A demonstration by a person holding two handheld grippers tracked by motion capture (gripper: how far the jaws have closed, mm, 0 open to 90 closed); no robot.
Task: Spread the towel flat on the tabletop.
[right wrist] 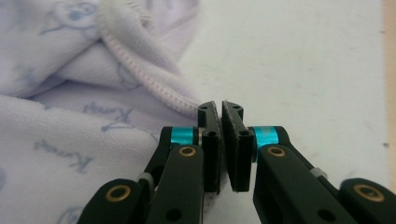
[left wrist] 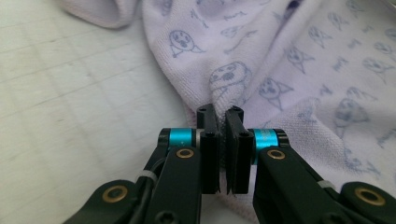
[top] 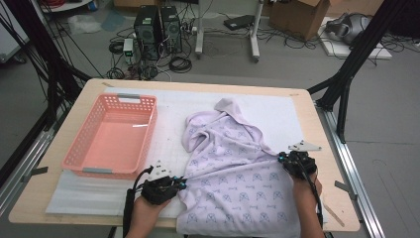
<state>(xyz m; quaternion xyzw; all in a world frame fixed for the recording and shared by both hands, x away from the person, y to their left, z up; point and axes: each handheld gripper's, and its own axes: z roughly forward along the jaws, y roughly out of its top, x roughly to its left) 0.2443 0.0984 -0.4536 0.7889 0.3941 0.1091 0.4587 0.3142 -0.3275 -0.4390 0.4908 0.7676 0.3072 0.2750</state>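
Note:
A lilac towel [top: 233,168] printed with small blue animal faces lies crumpled on the white mat [top: 277,111], its near part hanging to the table's front edge. My left gripper [top: 182,185] is at the towel's left edge, shut on the cloth. In the left gripper view the jaws [left wrist: 220,112] stand together with the towel [left wrist: 289,70] pinched between them. My right gripper [top: 281,158] is at the right edge, where the cloth is drawn to a point. In the right gripper view the stitched hem [right wrist: 140,70] runs into the closed gripper [right wrist: 220,108].
An empty pink plastic basket [top: 81,151] stands on the mat's left half. The wooden table [top: 324,148] has a bare strip along its right side. Black frame posts, computer towers [top: 158,29] and cables stand on the floor beyond.

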